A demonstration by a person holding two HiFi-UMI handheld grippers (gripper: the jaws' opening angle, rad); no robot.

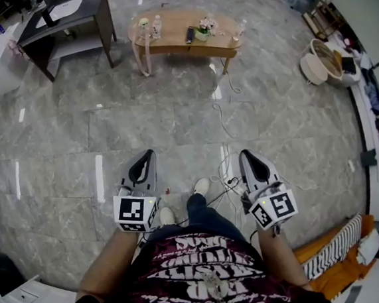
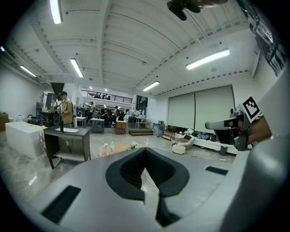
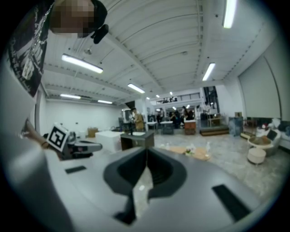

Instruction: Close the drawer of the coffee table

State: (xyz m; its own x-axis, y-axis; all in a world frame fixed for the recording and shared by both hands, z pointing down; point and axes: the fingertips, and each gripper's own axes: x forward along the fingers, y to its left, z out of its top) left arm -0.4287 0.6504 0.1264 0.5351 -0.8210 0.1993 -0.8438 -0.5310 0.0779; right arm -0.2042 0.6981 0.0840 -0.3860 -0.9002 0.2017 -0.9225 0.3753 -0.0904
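Coffee table (image 1: 172, 24): oval, pale wood, on glossy grey marbled floor (image 1: 172, 109), far ahead. Left gripper (image 1: 150, 155), right gripper (image 1: 244, 156): grey fingers (image 2: 90, 181) closed together, holding nothing.

coffee table (image 1: 174, 22) drawer indiscernible, tabletop clutter (image 1: 202, 29) tiny

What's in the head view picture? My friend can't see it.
A person stands on a grey stone floor holding a left claw and a right claw, both shut and empty, pointing ahead. The low wooden coffee table stands far off at the top, small bottles on it, a dark desk to its left.
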